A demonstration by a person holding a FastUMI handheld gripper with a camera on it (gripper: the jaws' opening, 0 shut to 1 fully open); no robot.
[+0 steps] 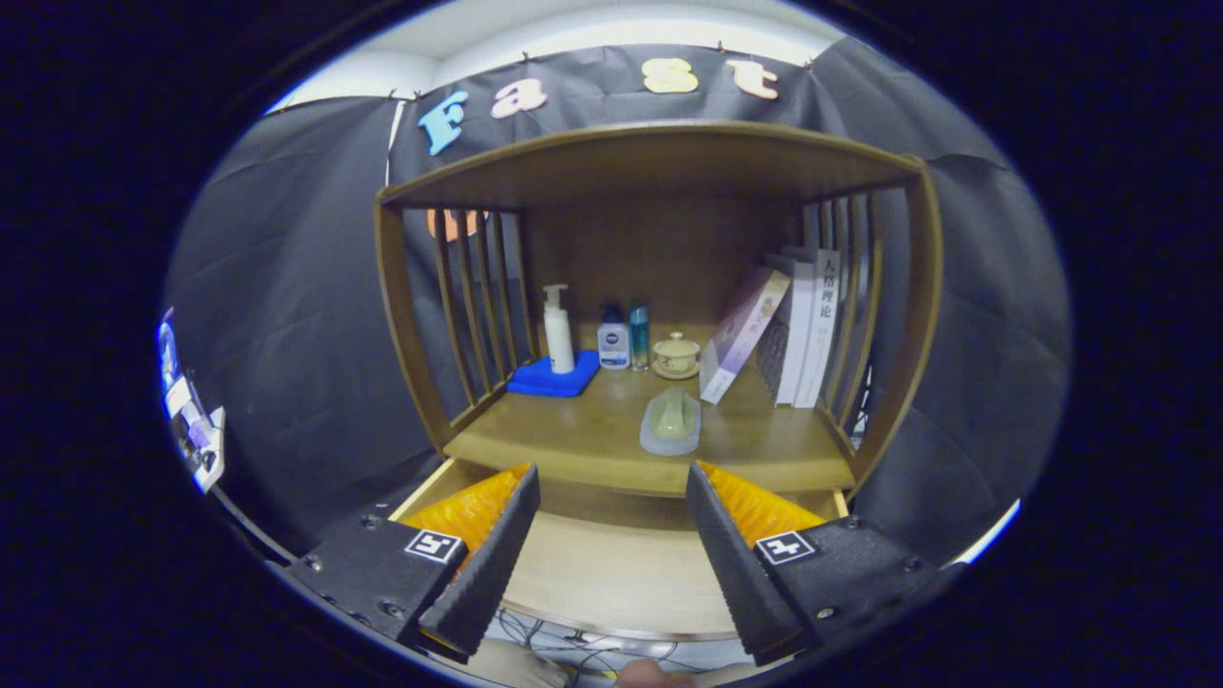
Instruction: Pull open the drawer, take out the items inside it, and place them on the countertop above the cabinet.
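My gripper (611,475) is open, with nothing between its fingers. It hovers over the pulled-out wooden drawer (602,573), whose pale bottom shows bare between and below the fingers. Just beyond the fingertips is the front edge of the cabinet's countertop (573,435). A pale green item on a grey base (671,420) lies on the countertop near that edge, slightly right of centre. The fingers hide the drawer's left and right corners.
At the back of the countertop are a white pump bottle (557,330) on a blue cloth (547,379), a small white bottle (613,341), a teal tube (638,336), a lidded cup (676,355) and leaning books (798,330). Slatted wooden sides and a top shelf (659,158) enclose it.
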